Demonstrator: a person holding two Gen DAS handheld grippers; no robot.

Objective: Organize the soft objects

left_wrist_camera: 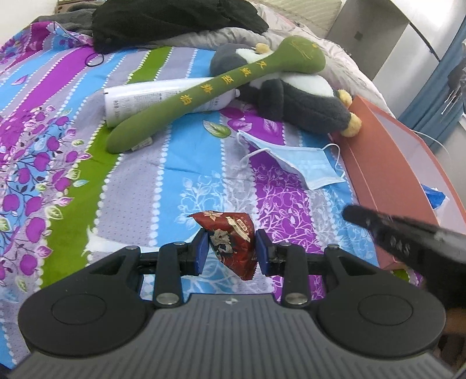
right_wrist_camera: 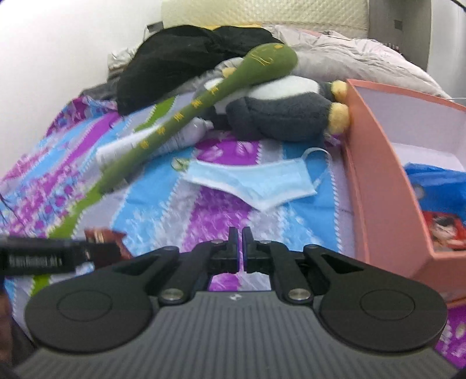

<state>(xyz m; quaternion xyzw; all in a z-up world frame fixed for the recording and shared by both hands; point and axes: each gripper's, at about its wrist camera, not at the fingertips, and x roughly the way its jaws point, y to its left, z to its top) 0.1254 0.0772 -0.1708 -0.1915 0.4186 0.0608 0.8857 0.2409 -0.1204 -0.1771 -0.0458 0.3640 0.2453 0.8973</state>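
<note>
Striped cotton in purple, blue, grey and green, printed with leaves and dotted lines, covers the bed [left_wrist_camera: 139, 180], and everything sits on it. Taking the salmon-pink box [right_wrist_camera: 378, 180] as landmark: it lies at the bed's right edge with a crumpled blue bag [right_wrist_camera: 437, 180] and a red packet inside. A grey-and-white plush penguin [left_wrist_camera: 297, 96] touches the box's far corner with its yellow feet. A green plush stick [left_wrist_camera: 204, 93] (yellow characters stitched along it) leans across the penguin and a white tube [left_wrist_camera: 139, 99]. A pale blue face mask [right_wrist_camera: 256, 183] lies flat just left of the box. Farther back are a black garment [left_wrist_camera: 174, 20], a grey quilt and a pale wall.

Left of the box's near end, the left gripper [left_wrist_camera: 232, 251] clamps a red snack packet [left_wrist_camera: 230, 242]. The right gripper [right_wrist_camera: 241, 247] has its jaws together, holding nothing.
</note>
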